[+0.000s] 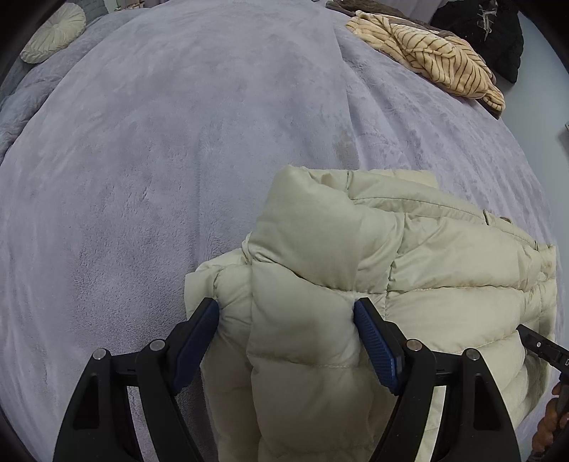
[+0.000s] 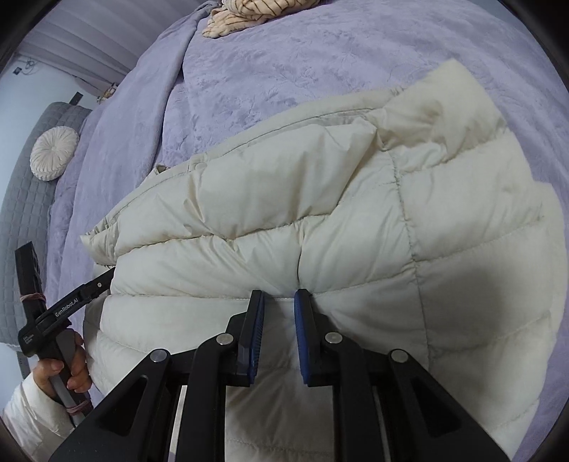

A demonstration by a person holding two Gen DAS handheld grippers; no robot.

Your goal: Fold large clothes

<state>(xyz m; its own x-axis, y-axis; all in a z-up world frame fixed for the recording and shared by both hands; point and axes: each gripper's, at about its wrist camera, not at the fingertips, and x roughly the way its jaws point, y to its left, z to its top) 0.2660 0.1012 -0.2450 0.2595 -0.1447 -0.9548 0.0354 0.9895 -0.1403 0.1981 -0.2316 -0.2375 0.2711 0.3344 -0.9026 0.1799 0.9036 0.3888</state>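
A cream quilted puffer jacket [image 1: 409, 270] lies folded on a lilac bed cover [image 1: 177, 142]. My left gripper [image 1: 286, 309] has its blue pads wide apart, pressed on either side of a thick fold at the jacket's left edge. In the right wrist view the jacket [image 2: 355, 213] fills the middle. My right gripper [image 2: 279, 298] has its pads close together, pinching a seam fold on the jacket's near edge. The left gripper's handle [image 2: 53, 320], held by a hand, shows at the left of that view.
A striped tan garment [image 1: 437, 57] lies at the bed's far right, next to a black garment [image 1: 490, 32]. A round cream cushion [image 1: 53, 32] sits at the far left by a grey quilted headboard [image 2: 21, 213]. The lilac cover [image 2: 320, 53] spreads beyond the jacket.
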